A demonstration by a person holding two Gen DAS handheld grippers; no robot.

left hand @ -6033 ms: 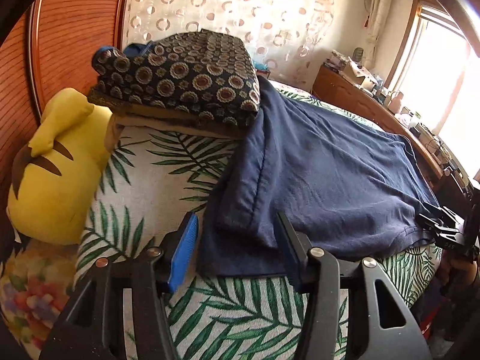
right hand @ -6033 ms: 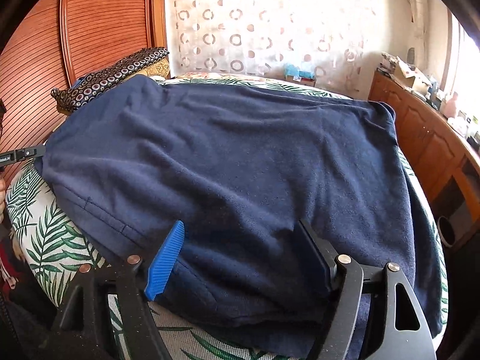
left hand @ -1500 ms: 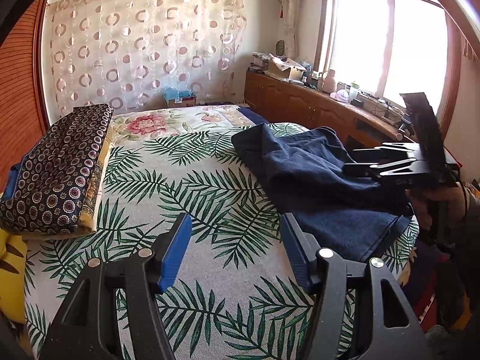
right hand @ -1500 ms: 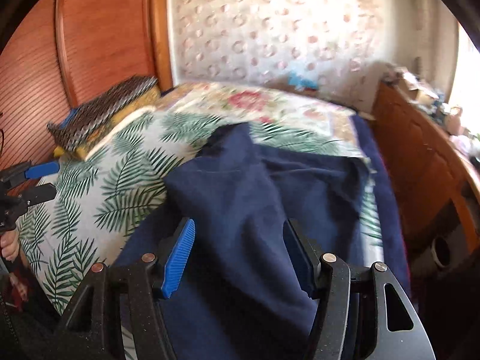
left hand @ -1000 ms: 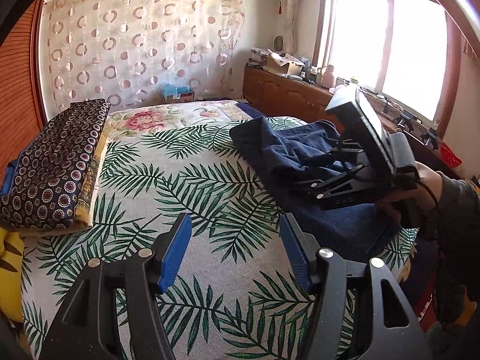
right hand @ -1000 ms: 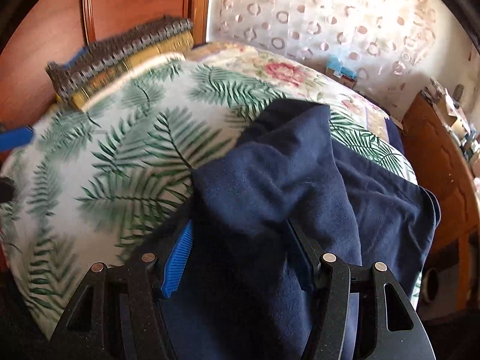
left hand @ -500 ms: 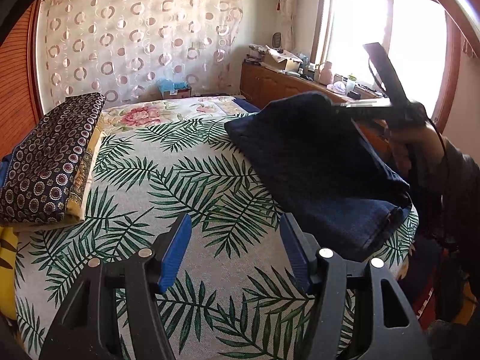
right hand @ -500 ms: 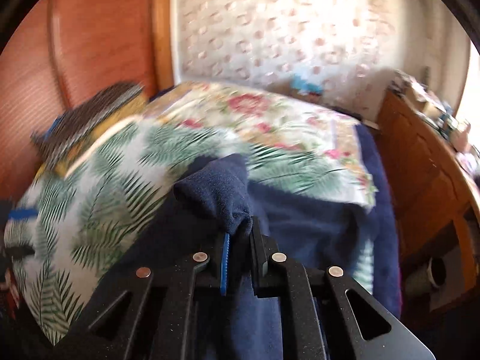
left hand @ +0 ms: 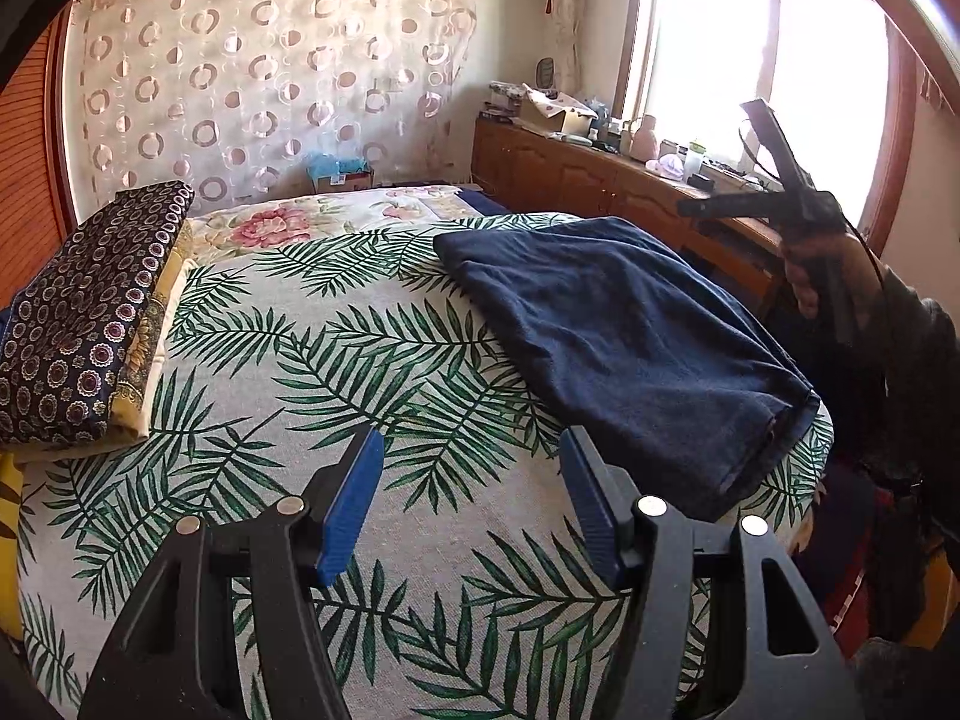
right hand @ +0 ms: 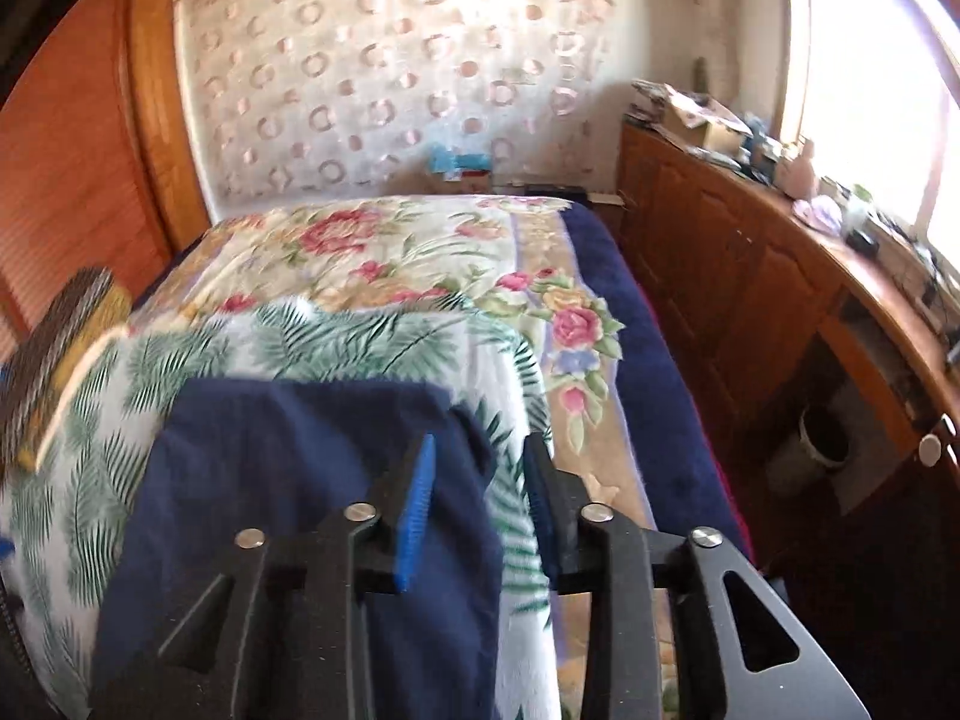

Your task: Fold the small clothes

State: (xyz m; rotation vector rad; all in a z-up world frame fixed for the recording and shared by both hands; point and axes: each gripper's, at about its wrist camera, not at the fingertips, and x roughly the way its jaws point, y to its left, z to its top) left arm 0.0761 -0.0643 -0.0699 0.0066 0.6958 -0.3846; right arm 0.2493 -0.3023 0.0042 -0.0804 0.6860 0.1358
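1. The navy garment (left hand: 624, 336), folded, is lying on the right side of the palm-print bed (left hand: 336, 372).
2. The left claw (left hand: 471, 498) is hovering above bare bedspread, parted and gripping nothing.
3. The right claw (right hand: 480, 507) has just been opening; it is released, poised above the garment's edge.
4. A patterned folded quilt (left hand: 84, 306) is resting at the bed's left.

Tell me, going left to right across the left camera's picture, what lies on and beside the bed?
Patterned folded blanket → bare palm-leaf bedspread → folded navy garment → the person's hand holding up the other gripper, with the wooden cabinet behind.
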